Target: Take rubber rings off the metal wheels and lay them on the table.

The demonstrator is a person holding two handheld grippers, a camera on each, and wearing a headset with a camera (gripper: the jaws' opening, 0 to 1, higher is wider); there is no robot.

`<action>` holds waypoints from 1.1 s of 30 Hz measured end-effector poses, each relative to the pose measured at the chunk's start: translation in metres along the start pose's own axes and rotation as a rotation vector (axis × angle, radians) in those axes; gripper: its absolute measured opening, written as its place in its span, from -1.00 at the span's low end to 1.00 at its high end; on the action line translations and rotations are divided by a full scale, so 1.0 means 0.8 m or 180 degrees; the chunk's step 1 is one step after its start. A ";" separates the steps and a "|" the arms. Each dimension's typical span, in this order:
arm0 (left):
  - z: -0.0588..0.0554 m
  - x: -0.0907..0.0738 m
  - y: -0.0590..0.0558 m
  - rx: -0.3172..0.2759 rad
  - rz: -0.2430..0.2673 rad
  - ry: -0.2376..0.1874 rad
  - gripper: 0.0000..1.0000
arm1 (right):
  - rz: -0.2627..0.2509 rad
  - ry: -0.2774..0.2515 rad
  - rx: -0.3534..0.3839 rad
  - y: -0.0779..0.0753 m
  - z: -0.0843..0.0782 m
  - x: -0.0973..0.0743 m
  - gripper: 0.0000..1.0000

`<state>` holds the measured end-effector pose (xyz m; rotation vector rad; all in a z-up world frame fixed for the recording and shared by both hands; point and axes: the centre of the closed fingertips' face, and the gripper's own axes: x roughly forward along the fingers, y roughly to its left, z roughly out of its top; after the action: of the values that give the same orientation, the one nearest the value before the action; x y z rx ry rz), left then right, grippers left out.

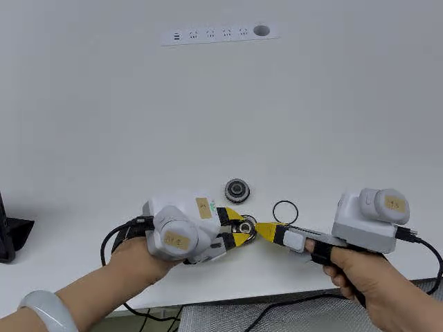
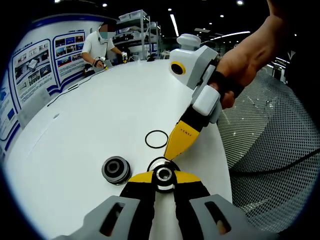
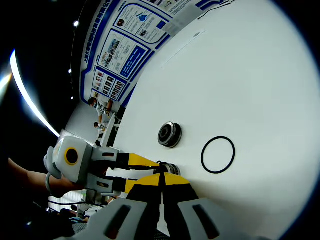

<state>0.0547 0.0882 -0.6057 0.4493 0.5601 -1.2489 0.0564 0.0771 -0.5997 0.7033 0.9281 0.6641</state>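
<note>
Mostly hidden between yellow tips of left gripper (image 1: pixel 239 229) in head view: held wheel (image 1: pixel 248 224). Same wheel tucked behind closed tips of right gripper (image 3: pixel 161 174) in right gripper view, rim alone peeking out. Too covered to judge as pinch or mere touch: meeting of right tips with rubber ring (image 2: pixel 156 161). Cut by left edge: black object (image 1: pixel 8 238). Cut by bottom edge: bracelet (image 1: pixel 47 310). Too small to read: poster (image 3: pixel 120 50) text.
</note>
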 end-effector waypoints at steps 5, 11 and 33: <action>0.005 -0.001 -0.002 0.0027 -0.0010 -0.0056 -0.65 | -0.0003 0.0006 0.0003 0.000 -0.001 0.000 -0.96; 0.005 -0.005 -0.003 0.0047 0.0012 -0.0093 -0.55 | -0.0006 0.0014 -0.0001 0.001 -0.001 0.000 -0.96; -0.018 -0.020 0.013 -0.0116 0.0242 -0.0032 -0.04 | 0.0054 0.0030 0.0006 0.007 -0.003 -0.001 -0.96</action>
<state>0.0594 0.1117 -0.6070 0.4298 0.5514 -1.1661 0.0526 0.0801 -0.5961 0.7109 0.9324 0.6822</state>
